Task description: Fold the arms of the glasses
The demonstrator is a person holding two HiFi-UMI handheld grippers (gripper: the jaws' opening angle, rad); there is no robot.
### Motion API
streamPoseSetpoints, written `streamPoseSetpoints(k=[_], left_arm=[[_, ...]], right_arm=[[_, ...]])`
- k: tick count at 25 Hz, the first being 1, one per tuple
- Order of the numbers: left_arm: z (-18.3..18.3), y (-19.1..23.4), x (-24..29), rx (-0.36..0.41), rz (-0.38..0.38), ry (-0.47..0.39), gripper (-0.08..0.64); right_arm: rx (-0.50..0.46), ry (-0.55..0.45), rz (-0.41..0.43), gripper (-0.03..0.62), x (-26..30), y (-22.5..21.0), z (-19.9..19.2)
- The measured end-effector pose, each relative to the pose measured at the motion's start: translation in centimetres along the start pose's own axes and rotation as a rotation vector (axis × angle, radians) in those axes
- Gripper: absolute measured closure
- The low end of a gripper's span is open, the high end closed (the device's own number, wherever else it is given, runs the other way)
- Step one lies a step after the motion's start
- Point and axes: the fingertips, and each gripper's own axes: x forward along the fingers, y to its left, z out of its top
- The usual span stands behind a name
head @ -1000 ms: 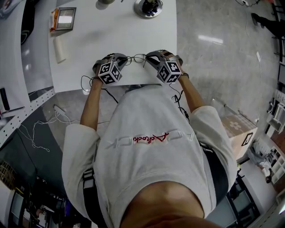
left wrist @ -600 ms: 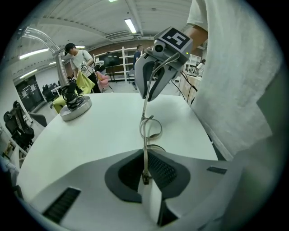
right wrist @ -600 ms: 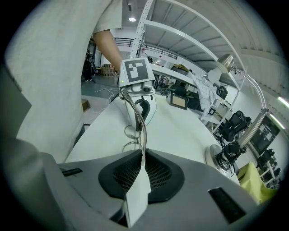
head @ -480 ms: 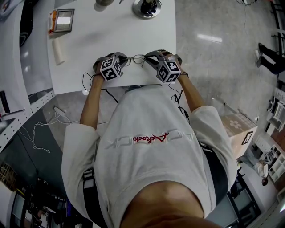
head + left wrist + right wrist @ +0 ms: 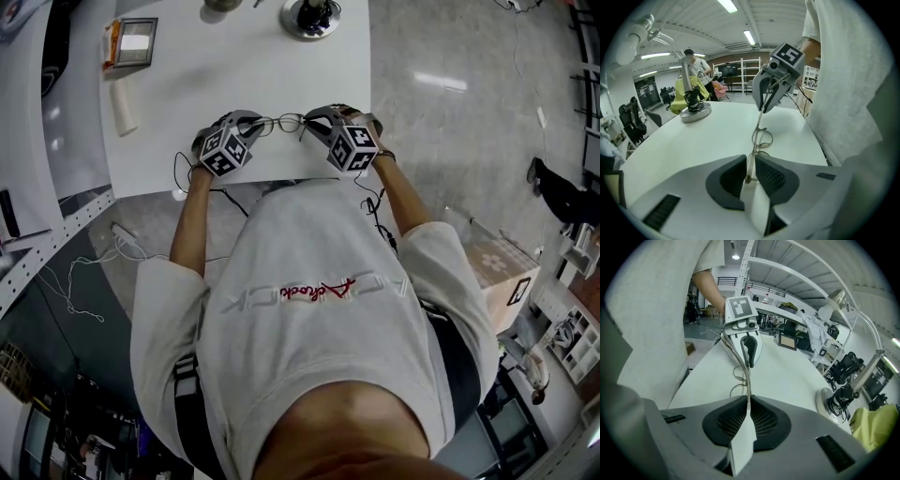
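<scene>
Both tools are on the glasses [image 5: 282, 123] here, a thin wire frame with rounded rims, stretched out in a line over the near edge of the white tabletop [image 5: 234, 70], just in front of the person's chest. The left hand-held gripper [image 5: 253, 125] is clamped on the tip of one arm, and the right hand-held gripper [image 5: 310, 123] is clenched on the other arm. So the frame spans the short gap between them.

From the head view the glasses are only a fine line with two small loops. Go to the left gripper view and you get detail: the pale arm tip sits pinched between the dark ribbed pads [image 5: 769, 176], and the rims [image 5: 762, 137] curve away towards the right hand-held gripper [image 5: 762, 108] opposite. The right gripper view shows its pads [image 5: 761, 417] pressed tight on the metal arm [image 5: 746, 380], with the left hand-held gripper [image 5: 750, 363] facing back. Whether the rims touch the surface, neither view settles.

Only overhead do you see the layout: a framed panel [image 5: 134, 41] and a white roll [image 5: 124, 103] far left, well apart from the work. The desk lamp [image 5: 312, 17] shows just its round base there. The gripper views add its curved neck and head [image 5: 836, 300] and a yellow cloth [image 5: 683, 92] behind it.
</scene>
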Motion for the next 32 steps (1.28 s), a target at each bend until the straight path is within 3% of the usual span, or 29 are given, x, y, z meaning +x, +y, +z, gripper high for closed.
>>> streamPoseSetpoints(k=[6,23,32], left_arm=[[-2.5,-0.3,-0.8,-0.059,0.036,0.021,0.477],[-2.9,-0.5,-0.7,-0.068,0.01,-0.007,0.482],[-4.0,-0.1,-4.0,-0.116,0.077,-0.062,0.485]], right_arm=[[-0.013,0.017,0.018,0.557,0.3,-0.1,0.1],[-0.077,0.048,0.134,0.563,4.6,0.6,2.3],[-0.071,0.075,0.166,0.58,5.5,0.8,1.8]])
